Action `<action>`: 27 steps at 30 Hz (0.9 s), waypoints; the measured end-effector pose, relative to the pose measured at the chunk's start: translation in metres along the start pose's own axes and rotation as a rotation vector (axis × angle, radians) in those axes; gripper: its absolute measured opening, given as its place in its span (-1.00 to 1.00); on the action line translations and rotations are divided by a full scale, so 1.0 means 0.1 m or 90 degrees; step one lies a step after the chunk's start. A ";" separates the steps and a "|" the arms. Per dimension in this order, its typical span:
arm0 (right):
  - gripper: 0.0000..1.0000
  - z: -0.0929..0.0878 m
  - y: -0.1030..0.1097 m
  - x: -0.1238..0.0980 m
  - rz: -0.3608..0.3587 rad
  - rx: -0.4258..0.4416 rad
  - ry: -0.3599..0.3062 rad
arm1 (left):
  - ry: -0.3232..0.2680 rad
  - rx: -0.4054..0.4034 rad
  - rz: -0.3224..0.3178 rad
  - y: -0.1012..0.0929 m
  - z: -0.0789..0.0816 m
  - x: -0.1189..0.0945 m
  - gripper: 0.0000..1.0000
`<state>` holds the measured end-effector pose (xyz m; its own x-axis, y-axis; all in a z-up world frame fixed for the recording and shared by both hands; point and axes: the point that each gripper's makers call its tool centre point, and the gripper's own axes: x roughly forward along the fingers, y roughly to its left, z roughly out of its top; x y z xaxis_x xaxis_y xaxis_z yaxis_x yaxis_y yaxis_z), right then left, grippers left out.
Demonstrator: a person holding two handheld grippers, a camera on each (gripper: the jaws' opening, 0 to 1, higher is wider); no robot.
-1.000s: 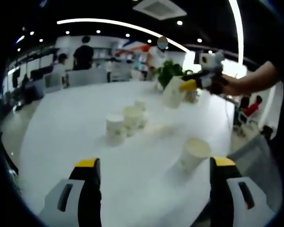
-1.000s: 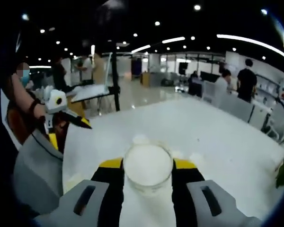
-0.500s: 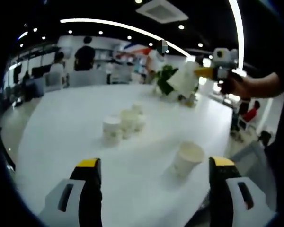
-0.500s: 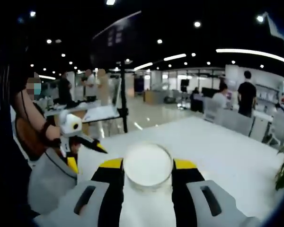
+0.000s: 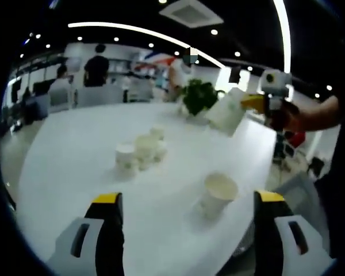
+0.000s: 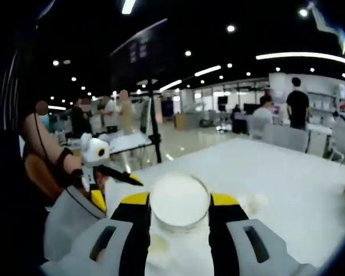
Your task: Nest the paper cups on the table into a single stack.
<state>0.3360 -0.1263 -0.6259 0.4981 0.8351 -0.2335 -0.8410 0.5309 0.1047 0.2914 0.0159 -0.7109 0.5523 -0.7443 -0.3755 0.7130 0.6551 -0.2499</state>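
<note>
Right gripper view: we pinch one paper cup by its thin, crushable wall in our right gripper. Left gripper is spread above the tabletop, near a standing cup.

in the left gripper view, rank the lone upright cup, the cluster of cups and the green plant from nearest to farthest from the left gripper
1. Lone upright cup: nearest, just ahead, close to the right-hand jaw.
2. Cluster of cups: mid-table, ahead and slightly left.
3. Green plant: farthest, at the table's far edge.
</note>
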 end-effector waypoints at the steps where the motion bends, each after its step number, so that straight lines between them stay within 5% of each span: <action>1: -0.29 -0.02 0.00 0.01 -0.002 0.009 -0.003 | -0.001 0.001 -0.003 -0.02 0.02 0.01 0.87; 27: -0.29 -0.06 0.27 0.12 0.040 0.080 -0.036 | -0.016 0.000 -0.135 -0.77 0.31 0.38 0.66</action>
<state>0.3182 -0.1023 -0.6314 0.4598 0.8719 -0.1685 -0.8394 0.4887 0.2378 0.2705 -0.0670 -0.6778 0.4000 -0.8687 -0.2921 0.8143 0.4831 -0.3218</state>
